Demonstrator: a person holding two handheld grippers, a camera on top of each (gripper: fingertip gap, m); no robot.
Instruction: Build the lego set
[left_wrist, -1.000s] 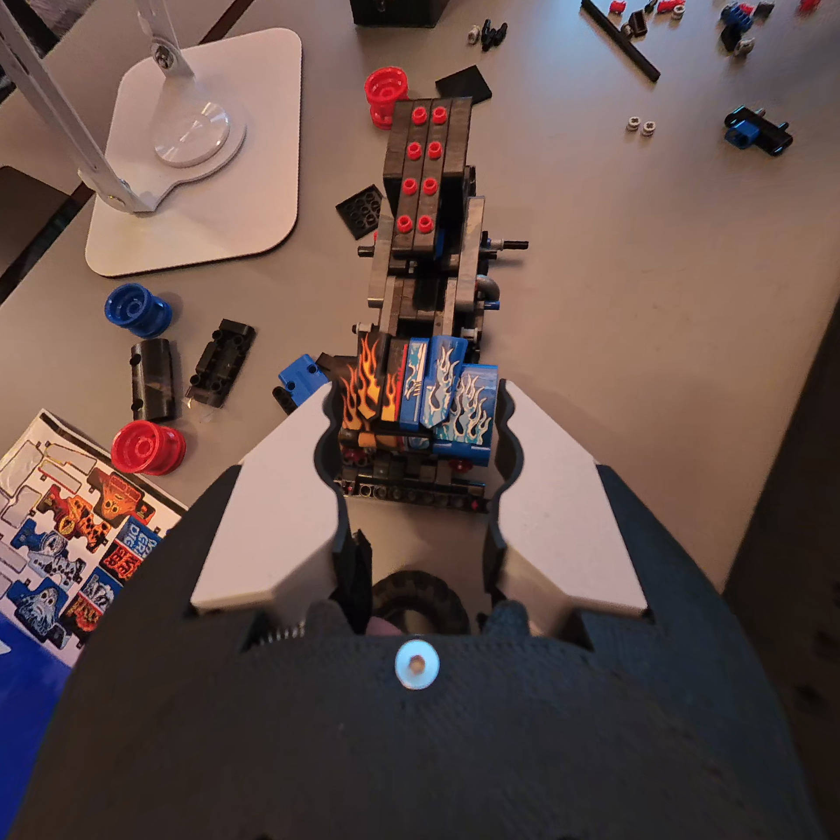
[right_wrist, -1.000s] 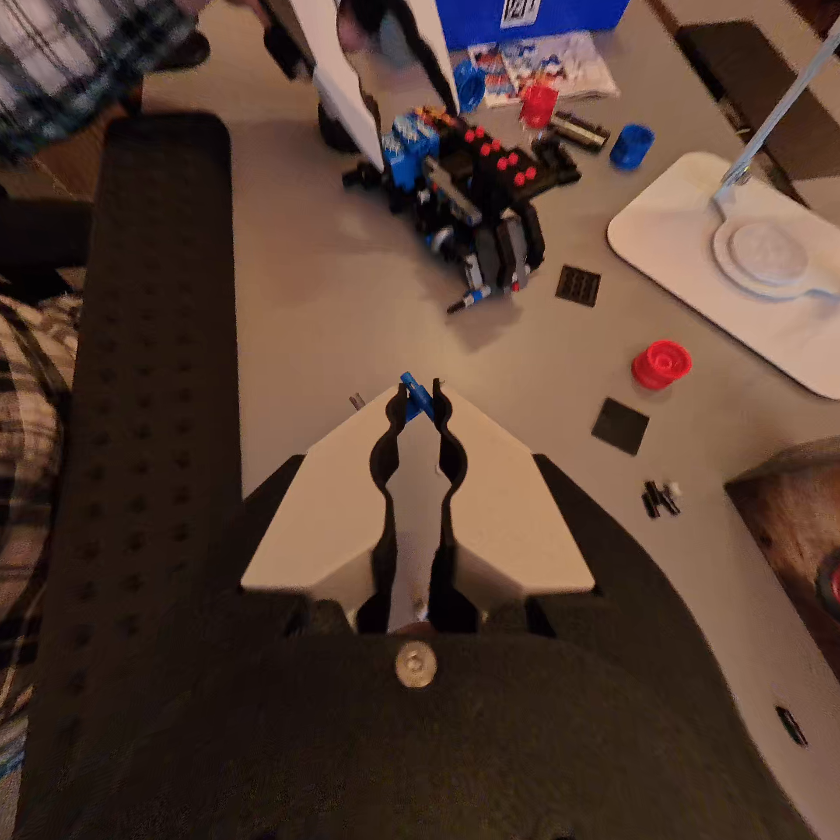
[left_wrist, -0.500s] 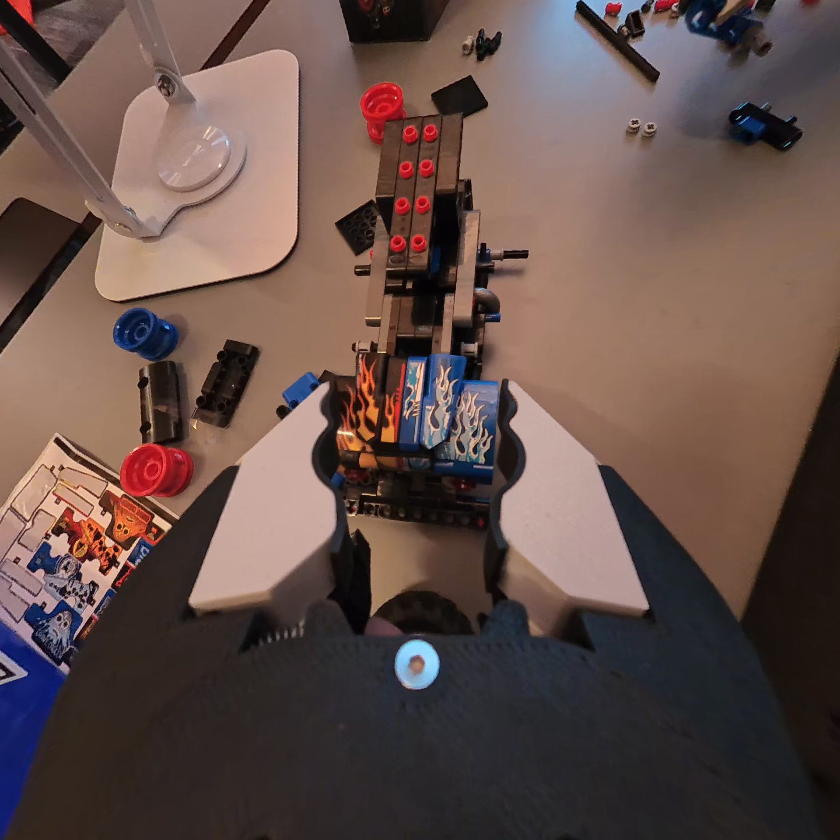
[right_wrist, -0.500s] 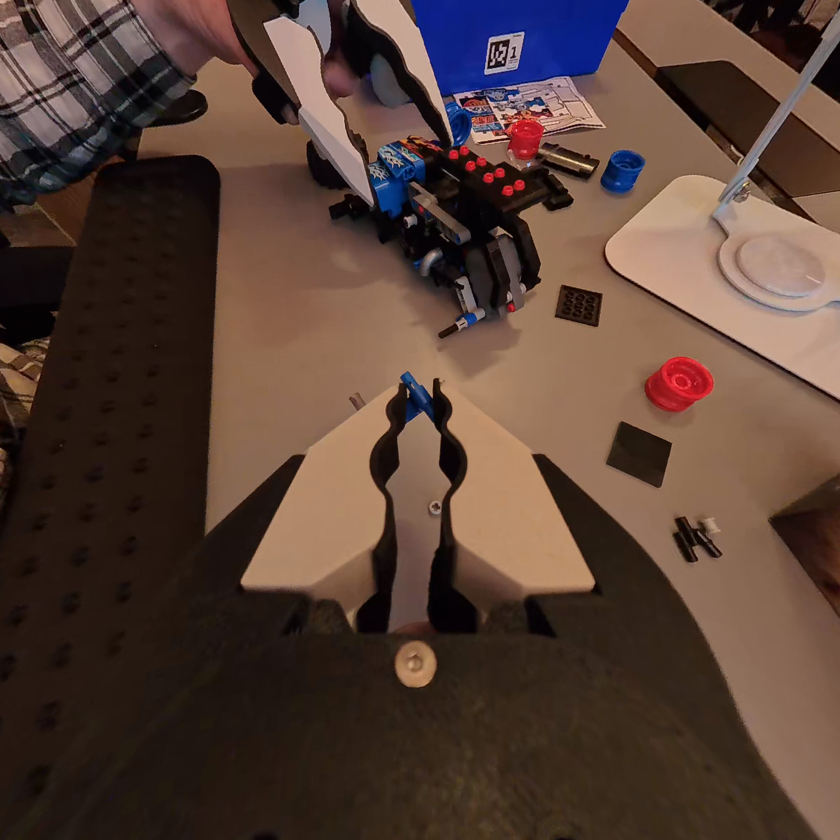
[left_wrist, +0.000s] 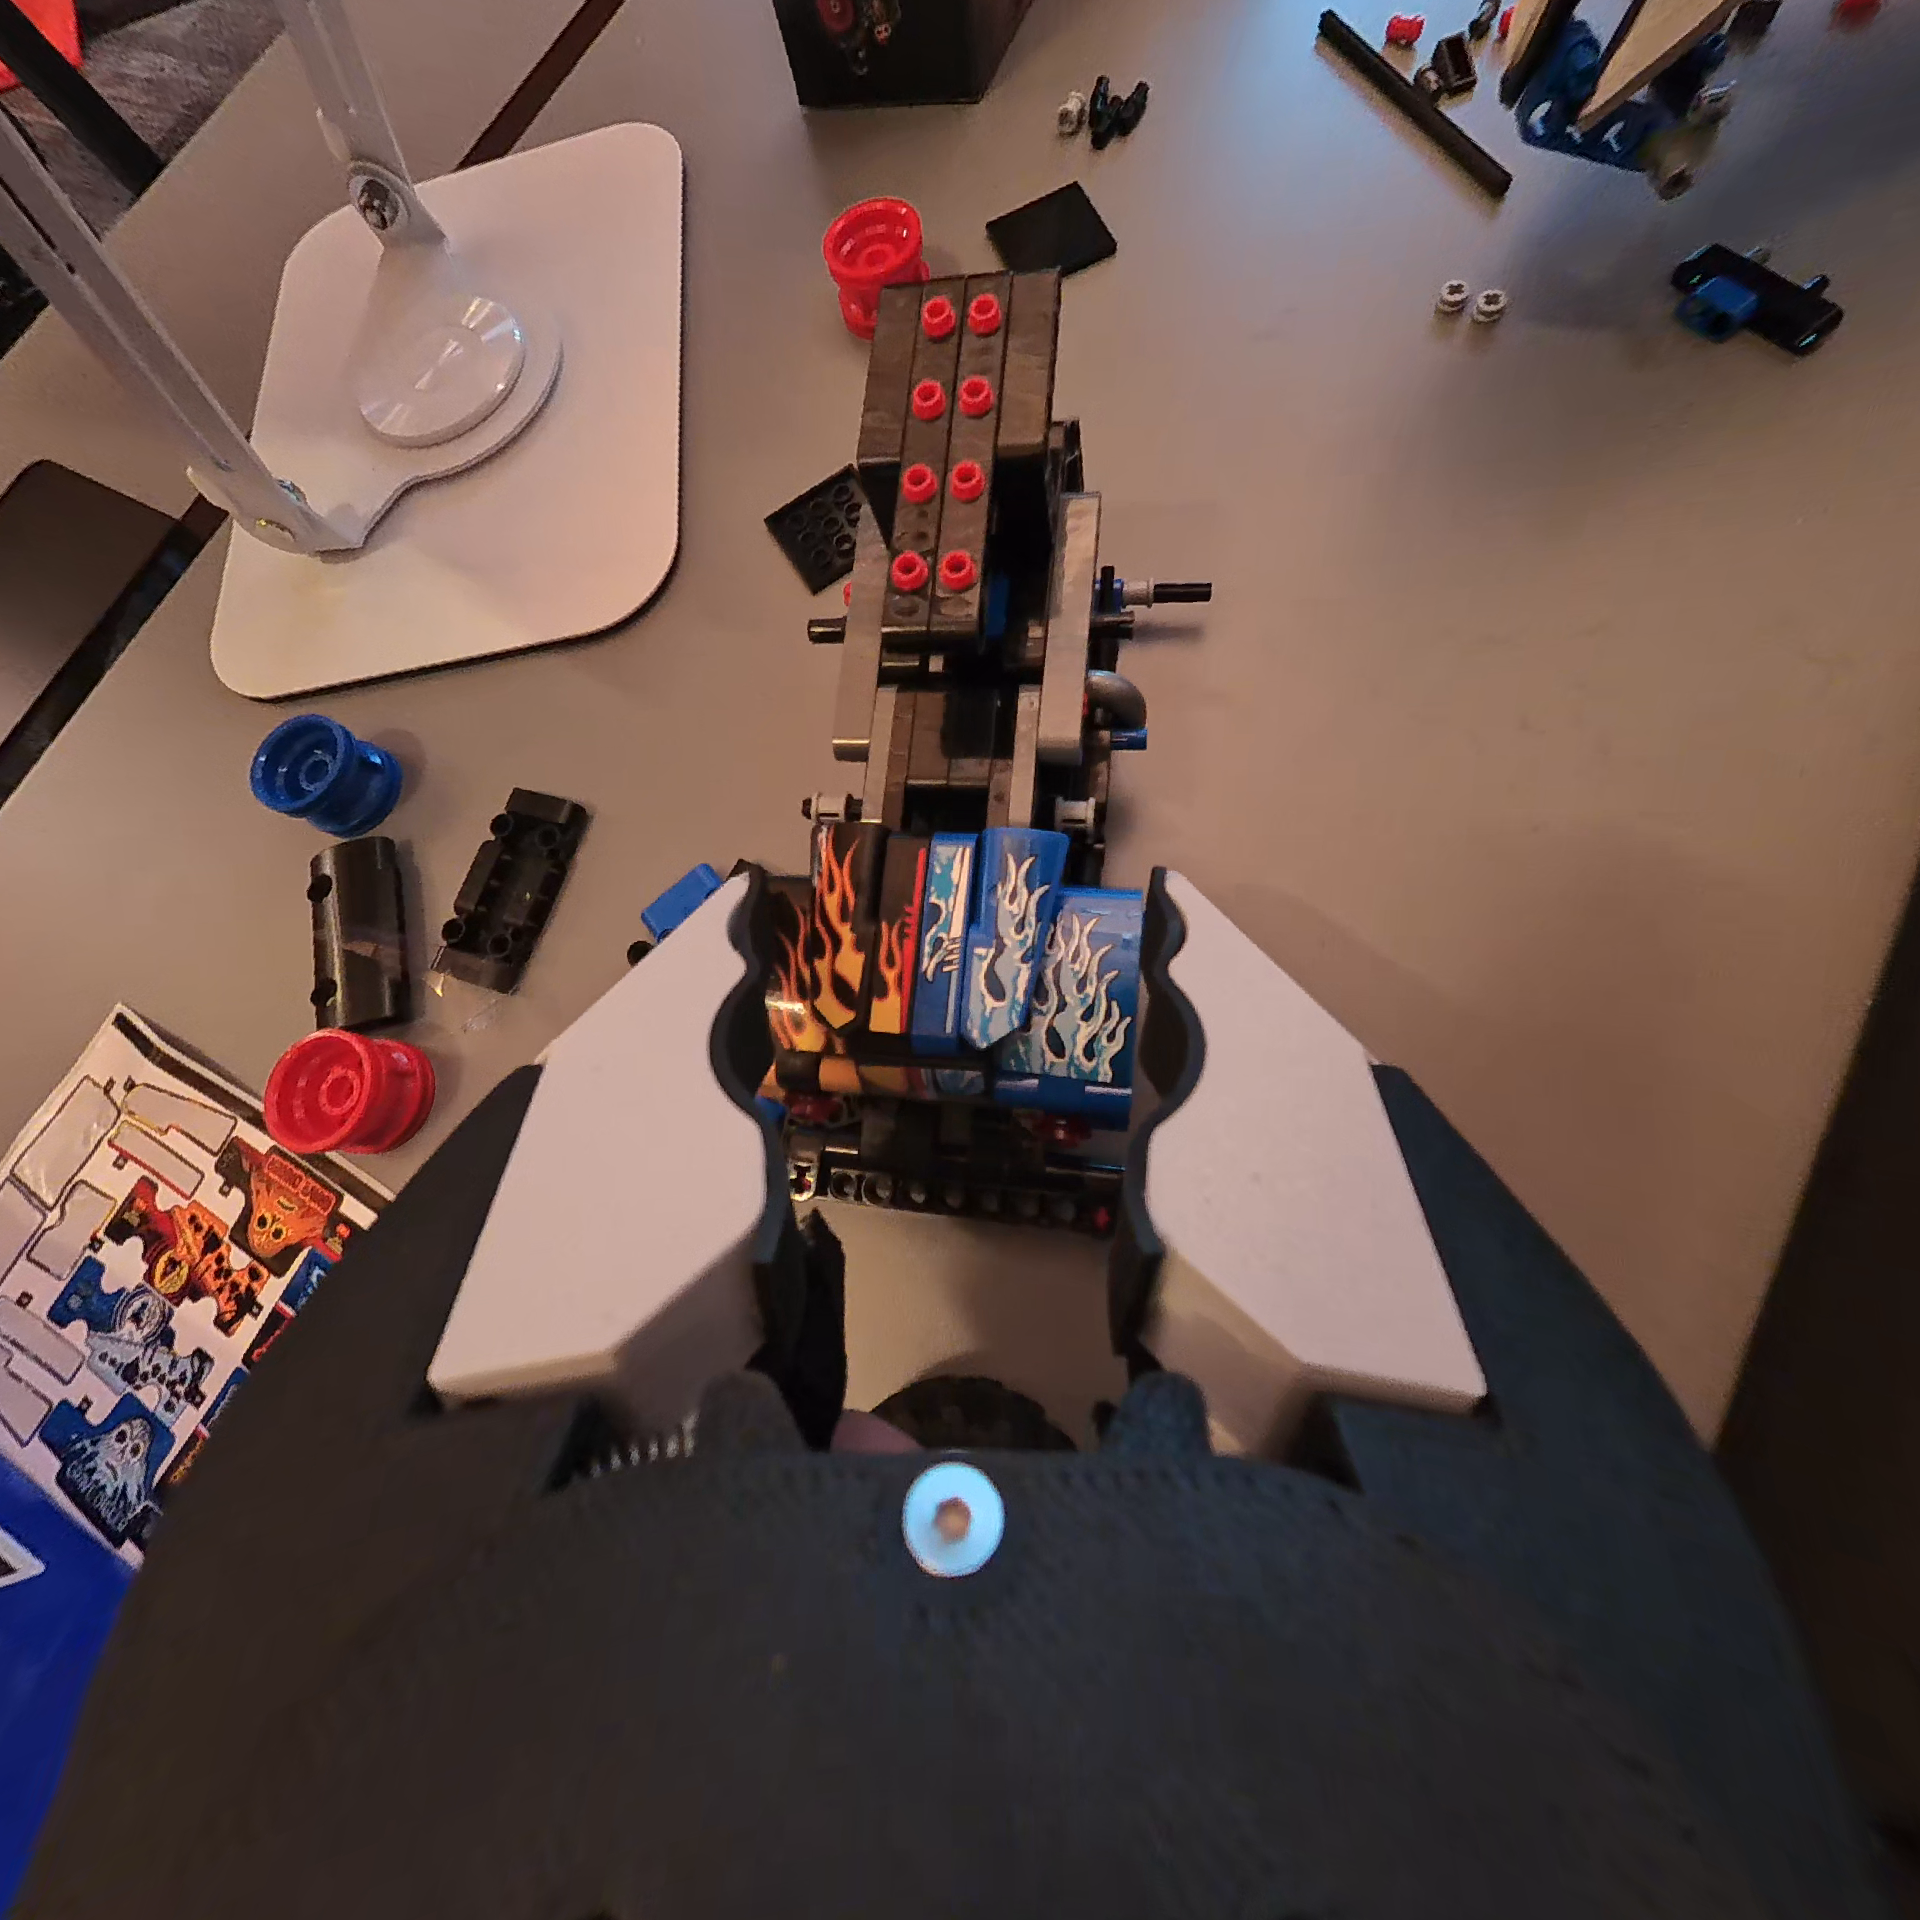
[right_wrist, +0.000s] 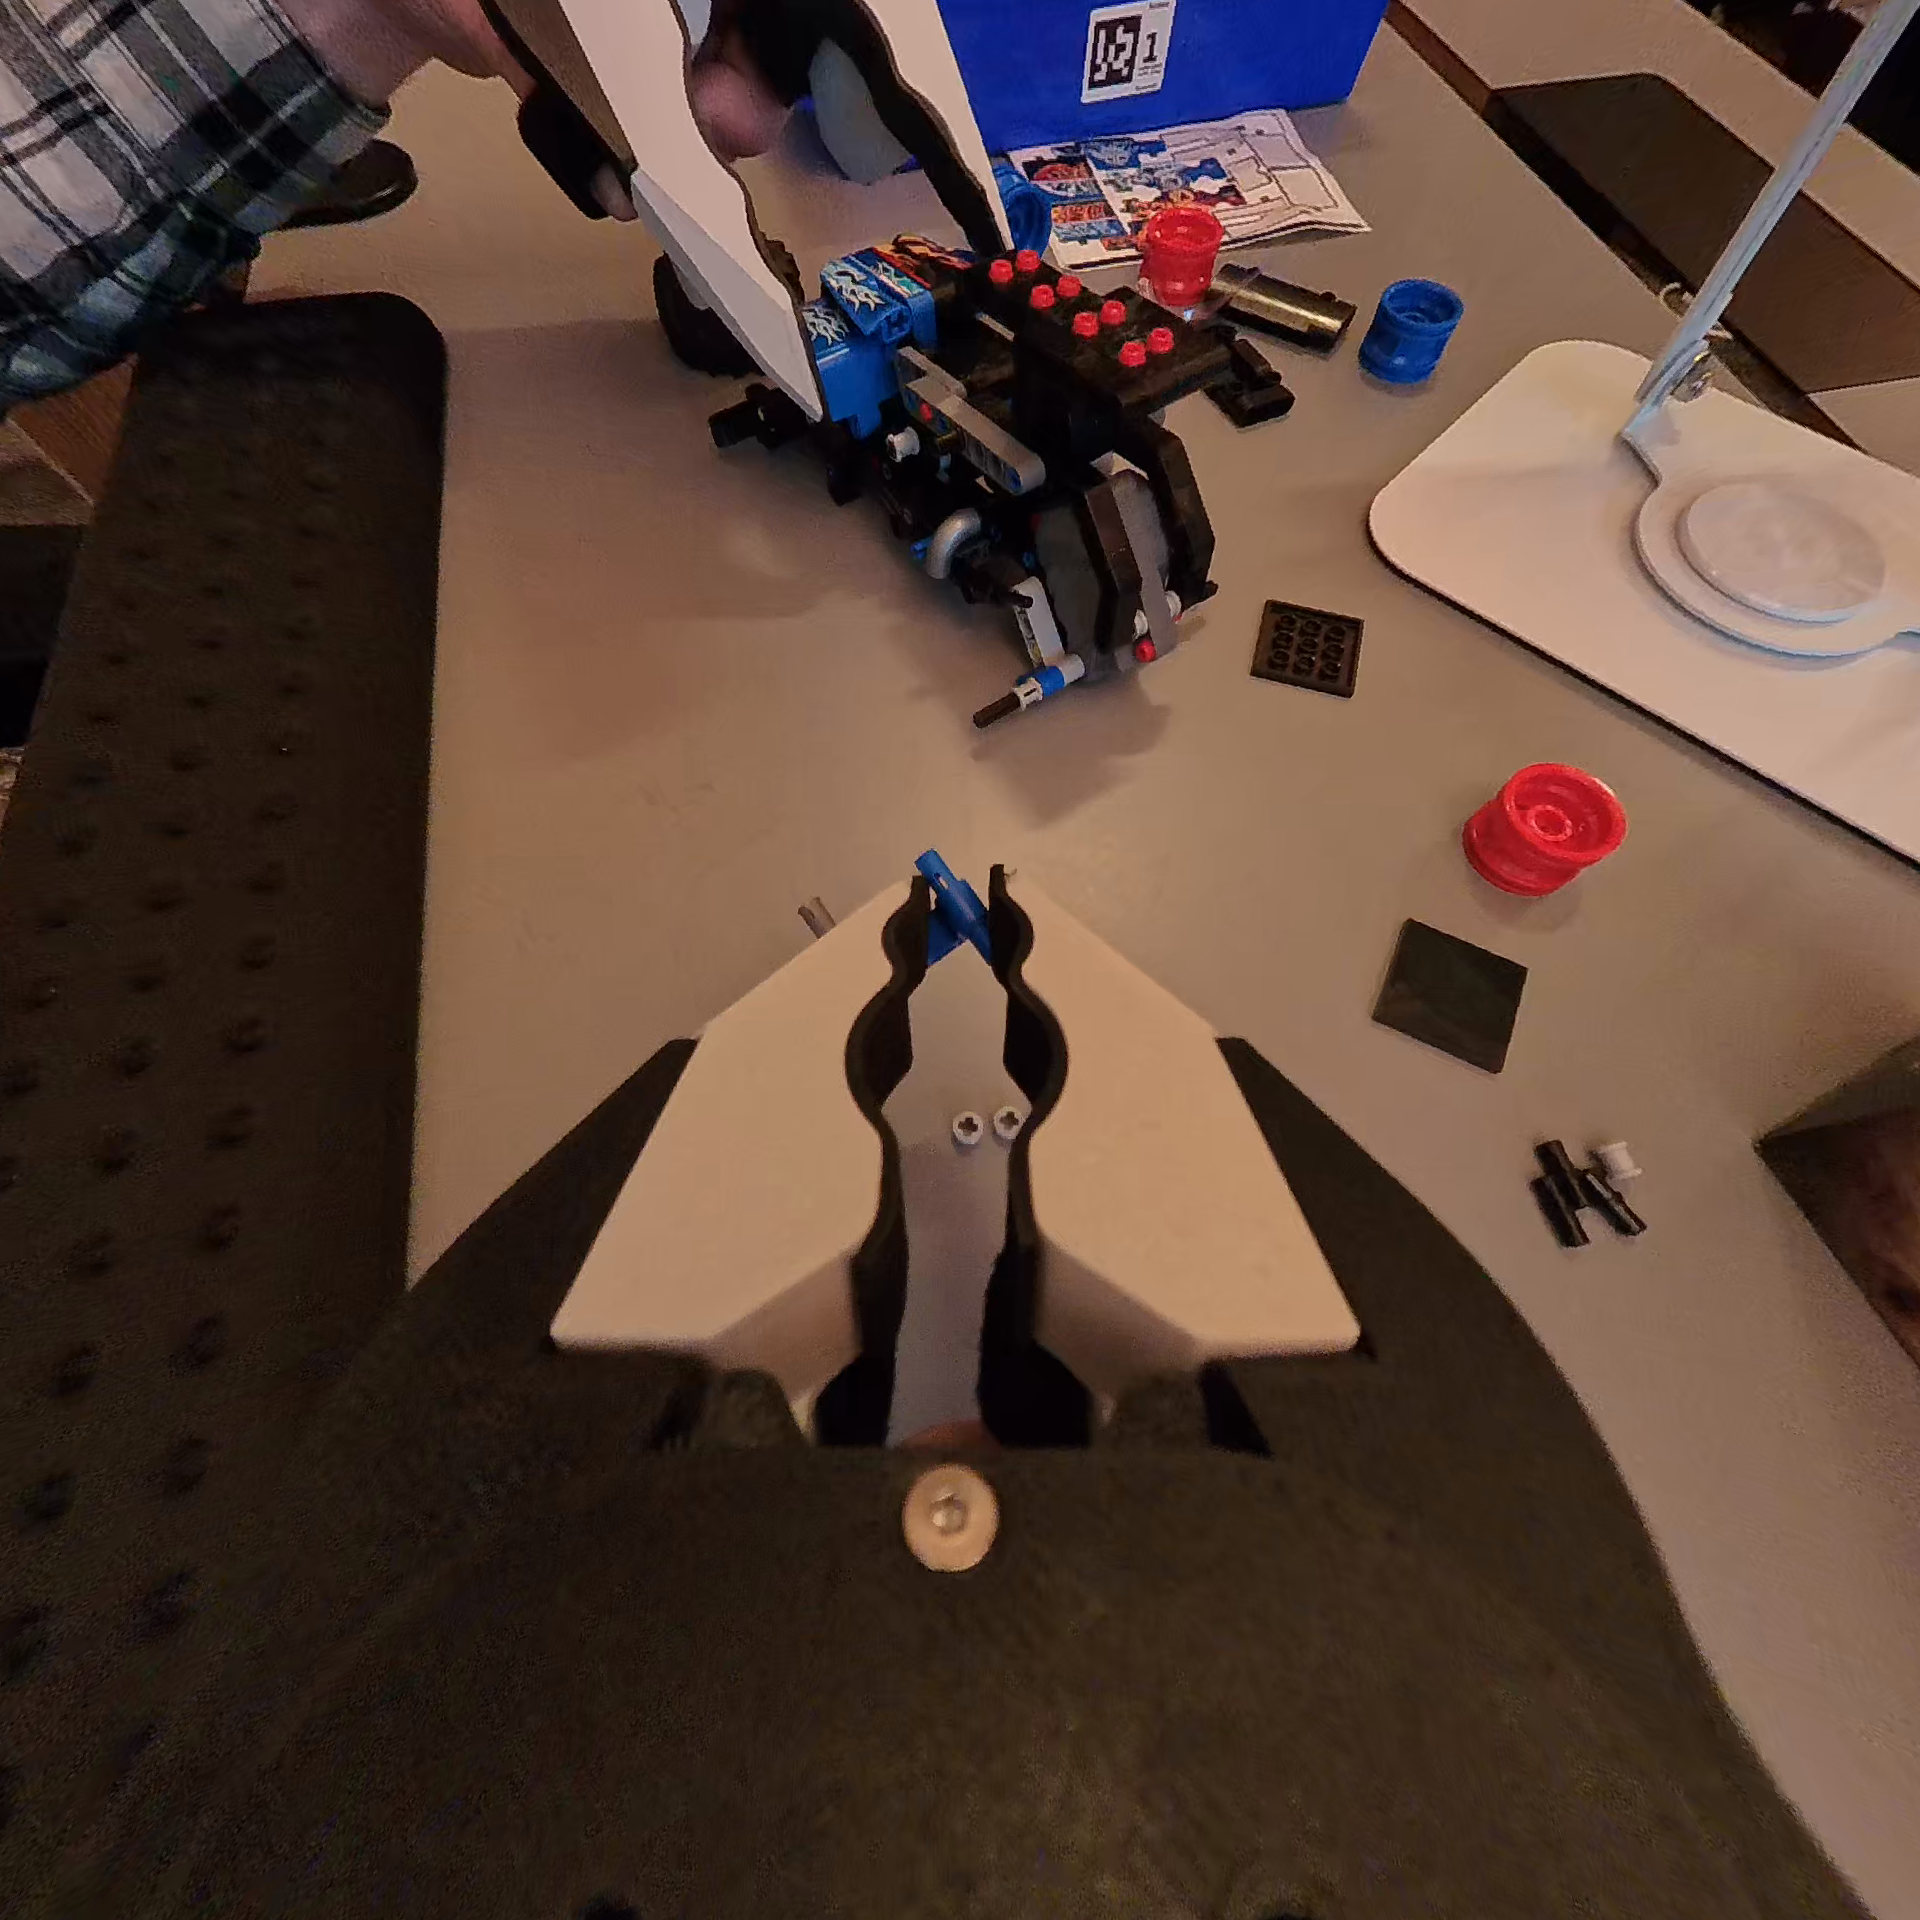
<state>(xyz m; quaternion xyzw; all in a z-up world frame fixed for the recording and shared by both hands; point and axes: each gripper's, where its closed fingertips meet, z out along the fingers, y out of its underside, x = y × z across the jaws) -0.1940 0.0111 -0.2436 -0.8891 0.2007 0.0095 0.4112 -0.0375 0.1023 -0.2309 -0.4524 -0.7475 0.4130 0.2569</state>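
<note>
We see the left gripper (left_wrist: 948, 997) clamped on the near end of the Lego truck (left_wrist: 971, 665), its two white fingers (left_wrist: 644, 1101) pressing the flame-decorated hood panels from either side, orange flames on the left and blue-white ones on the right. The truck stands on the grey table (left_wrist: 1455, 727) and runs away from the gripper, ending in a black bed with two rows of red studs. In the right wrist view the same truck (right_wrist: 997, 416) sits at the far middle of the table, with the left gripper (right_wrist: 883, 281) on its far-left end and a plaid sleeve (right_wrist: 135, 156) behind it.

The right gripper (right_wrist: 956, 904) is nearly closed and pinches a small blue Lego piece (right_wrist: 951, 899) at its very tips, held above the table nearer than the truck. Below its fingers lie two tiny grey bushings (right_wrist: 987, 1124).

Loose parts surround the model. Left of it in the left wrist view we find a blue wheel hub (left_wrist: 324, 774), a red wheel hub (left_wrist: 348, 1091), a black curved panel (left_wrist: 358, 930) and a black studded brick (left_wrist: 514, 888), with a sticker sheet (left_wrist: 135, 1288) at the near left. A second red wheel hub (left_wrist: 875, 260) and a flat black tile (left_wrist: 1051, 227) lie beyond the bed, a black square plate (left_wrist: 821, 525) beside it. A white lamp base (left_wrist: 447, 416) occupies the far left.
</note>
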